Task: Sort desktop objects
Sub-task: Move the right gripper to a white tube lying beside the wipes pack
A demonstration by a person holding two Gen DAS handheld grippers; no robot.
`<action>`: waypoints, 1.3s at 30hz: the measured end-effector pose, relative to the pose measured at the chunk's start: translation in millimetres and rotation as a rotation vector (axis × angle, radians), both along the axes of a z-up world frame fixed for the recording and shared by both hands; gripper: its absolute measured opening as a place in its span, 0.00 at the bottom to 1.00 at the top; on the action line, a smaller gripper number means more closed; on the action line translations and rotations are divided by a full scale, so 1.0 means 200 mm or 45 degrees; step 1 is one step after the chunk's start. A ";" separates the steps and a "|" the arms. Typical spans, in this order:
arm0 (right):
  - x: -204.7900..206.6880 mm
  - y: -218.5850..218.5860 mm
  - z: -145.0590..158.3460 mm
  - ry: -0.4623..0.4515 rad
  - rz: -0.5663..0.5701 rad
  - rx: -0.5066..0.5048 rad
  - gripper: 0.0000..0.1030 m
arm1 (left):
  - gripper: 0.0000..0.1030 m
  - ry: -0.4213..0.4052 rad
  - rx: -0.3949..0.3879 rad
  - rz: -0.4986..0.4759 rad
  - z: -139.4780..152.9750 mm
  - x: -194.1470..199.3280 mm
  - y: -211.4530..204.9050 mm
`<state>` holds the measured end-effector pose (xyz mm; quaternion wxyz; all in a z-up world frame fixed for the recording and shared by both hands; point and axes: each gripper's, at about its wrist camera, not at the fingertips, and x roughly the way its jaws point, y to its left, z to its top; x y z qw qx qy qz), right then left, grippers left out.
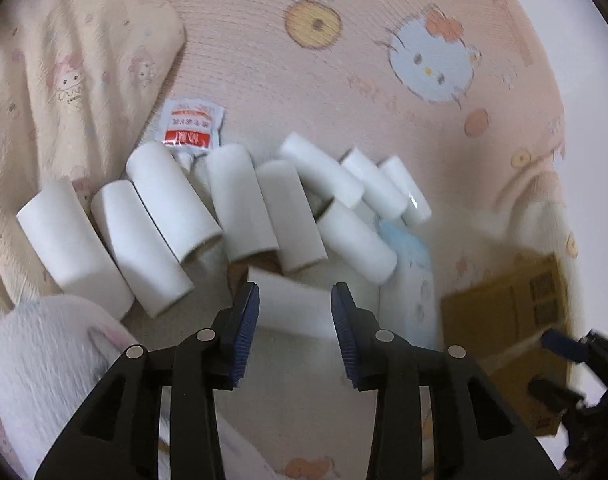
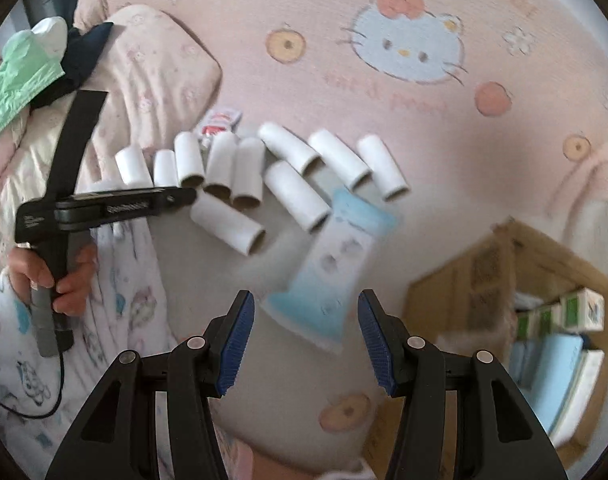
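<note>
Left wrist view shows me my left gripper (image 1: 295, 300) with its jaws apart over a white paper tube (image 1: 291, 308) lying crosswise between the blue pads, which do not press on it. Beyond it a loose row of white paper tubes (image 1: 223, 204) lies on the pink cartoon-print bed sheet (image 1: 344, 80), with a small red and white sachet (image 1: 191, 128) just behind the row. A pale blue packet (image 1: 412, 264) lies to the right of the tubes, and a cardboard box (image 1: 512, 320) sits further right. From the right wrist I see my right gripper (image 2: 306, 336), jaws apart and empty, hanging above the near end of the blue packet (image 2: 336, 264). A hand (image 2: 55, 276) grips the left tool's handle. The box (image 2: 484, 280) holds small cartons.
</note>
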<state>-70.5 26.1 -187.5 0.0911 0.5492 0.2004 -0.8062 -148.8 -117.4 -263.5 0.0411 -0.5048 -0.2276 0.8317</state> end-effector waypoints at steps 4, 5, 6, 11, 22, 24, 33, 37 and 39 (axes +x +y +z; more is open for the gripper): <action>-0.06 -0.05 -0.07 0.013 -0.004 -0.051 0.49 | 0.43 -0.014 0.019 0.057 -0.04 -0.04 -0.06; -0.08 -0.06 -0.10 0.006 -0.016 -0.067 0.49 | 0.43 -0.037 0.045 0.063 -0.06 -0.05 -0.08; -0.09 -0.06 -0.12 -0.004 -0.040 -0.074 0.49 | 0.43 -0.058 0.074 0.062 -0.08 -0.05 -0.08; -0.17 -0.04 -0.27 -0.039 -0.147 -0.155 0.49 | 0.43 -0.075 0.058 0.008 -0.10 -0.07 -0.07; -0.26 -0.03 -0.55 -0.108 -0.220 -0.237 0.49 | 0.44 -0.223 0.034 -0.099 -0.21 -0.14 0.02; -0.28 -0.04 -0.59 -0.117 -0.229 -0.252 0.49 | 0.44 -0.224 0.045 -0.105 -0.22 -0.13 0.02; -0.33 -0.10 -0.73 -0.179 -0.263 -0.325 0.49 | 0.44 -0.242 0.093 -0.134 -0.25 -0.13 0.03; -0.32 -0.10 -0.74 -0.166 -0.283 -0.345 0.49 | 0.44 -0.247 0.092 -0.155 -0.25 -0.13 0.05; -0.31 -0.09 -0.74 -0.159 -0.293 -0.356 0.49 | 0.44 -0.244 0.100 -0.175 -0.24 -0.13 0.06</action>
